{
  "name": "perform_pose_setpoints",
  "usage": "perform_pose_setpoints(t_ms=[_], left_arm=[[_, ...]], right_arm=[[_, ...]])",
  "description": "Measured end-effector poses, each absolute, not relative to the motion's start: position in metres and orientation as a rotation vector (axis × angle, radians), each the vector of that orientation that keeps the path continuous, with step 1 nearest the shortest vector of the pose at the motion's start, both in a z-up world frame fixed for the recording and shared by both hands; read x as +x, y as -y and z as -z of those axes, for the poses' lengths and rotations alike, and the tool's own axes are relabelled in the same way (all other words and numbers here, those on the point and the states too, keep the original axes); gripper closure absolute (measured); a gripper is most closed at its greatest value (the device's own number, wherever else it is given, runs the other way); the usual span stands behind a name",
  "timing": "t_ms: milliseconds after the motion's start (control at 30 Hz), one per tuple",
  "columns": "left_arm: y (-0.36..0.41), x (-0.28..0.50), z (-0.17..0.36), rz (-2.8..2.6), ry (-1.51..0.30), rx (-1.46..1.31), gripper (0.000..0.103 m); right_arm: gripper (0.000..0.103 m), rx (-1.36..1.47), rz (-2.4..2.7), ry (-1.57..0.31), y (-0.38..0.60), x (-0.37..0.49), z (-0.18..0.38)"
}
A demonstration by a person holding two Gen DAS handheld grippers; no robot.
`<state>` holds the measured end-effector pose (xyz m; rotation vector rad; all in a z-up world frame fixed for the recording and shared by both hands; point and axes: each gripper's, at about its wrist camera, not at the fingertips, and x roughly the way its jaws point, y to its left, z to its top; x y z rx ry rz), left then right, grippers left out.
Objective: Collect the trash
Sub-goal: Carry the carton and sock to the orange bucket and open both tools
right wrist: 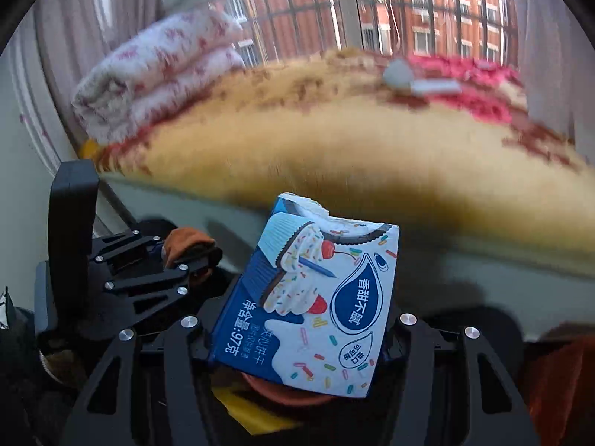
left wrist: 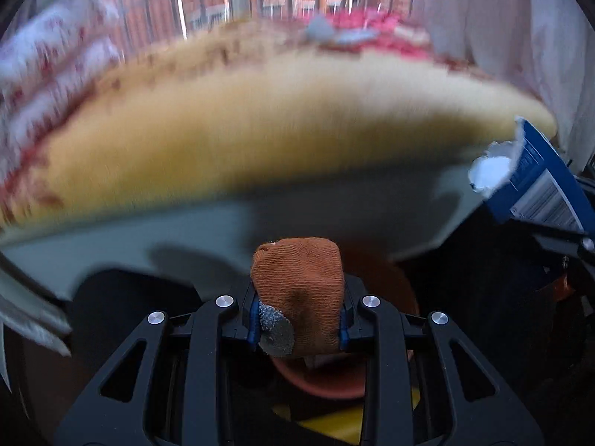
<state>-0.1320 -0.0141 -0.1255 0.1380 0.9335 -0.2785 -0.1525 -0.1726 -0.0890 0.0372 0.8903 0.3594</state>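
Note:
My left gripper [left wrist: 297, 316] is shut on an orange knitted sock [left wrist: 297, 282] with a grey dotted patch, which sticks up between the fingers. The same sock [right wrist: 189, 245] and the left gripper [right wrist: 186, 260] show at the left of the right wrist view. My right gripper [right wrist: 301, 334] is shut on a blue and white biscuit box [right wrist: 316, 297] with a torn-open top. That box [left wrist: 539, 182] also enters the left wrist view from the right edge. Both grippers point down over a reddish-brown round container [left wrist: 319, 383] [right wrist: 282, 390].
A yellow-tan bed cover [right wrist: 334, 148] stretches across behind, blurred, with a grey ledge [left wrist: 186, 230] below it. A folded white and red blanket [right wrist: 156, 70] lies at its left, a pink cloth [right wrist: 468, 85] at the far right. Behind are the window and curtains. Something yellow [right wrist: 253, 412] lies beside the container.

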Motion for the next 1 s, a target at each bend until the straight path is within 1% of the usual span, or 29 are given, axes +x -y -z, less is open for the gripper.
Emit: perform_pose_setpoints(t_ms=[200,300,433,467,500,533,567,600,633,1000], left_arm=[[0.012,-0.111,0.174,0.294,-1.100,0.114,0.075],[0.008,-0.103,0.188,0.282,-1.154,0.105,0.075],[0.005,-0.099,0.196,0.270,-1.179,0.109,0.074],[0.006,-0.099,0.197,0.272,-1.185,0.112,0.069],[0.006,-0.098,0.199,0.263,-1.196,0.123,0.065],[0.008,-0.097,0.199,0.256,-1.201,0.129,0.050],[0.008,-0.097,0.200,0.248,-1.203,0.138,0.034],[0.008,-0.097,0.200,0.241,-1.201,0.142,0.028],[0.008,-0.098,0.199,0.237,-1.192,0.143,0.026],[0.004,-0.097,0.189,0.228,-1.171,0.131,0.026]], right_arm=[[0.046,0.017,-0.373,-1.086,0.162,-0.136,0.152],[0.046,-0.009,-0.371,-1.144,0.156,-0.129,0.169],[0.044,-0.018,-0.384,-1.186,0.152,-0.122,0.182],[0.043,-0.023,-0.385,-1.189,0.150,-0.121,0.183],[0.039,-0.029,-0.387,-1.192,0.149,-0.120,0.184],[0.033,-0.036,-0.386,-1.196,0.149,-0.120,0.186],[0.022,-0.041,-0.380,-1.197,0.149,-0.120,0.187],[0.021,-0.042,-0.374,-1.193,0.149,-0.120,0.187],[0.021,-0.039,-0.375,-1.188,0.150,-0.119,0.185],[0.021,0.012,-0.348,-1.179,0.177,-0.121,0.169]])
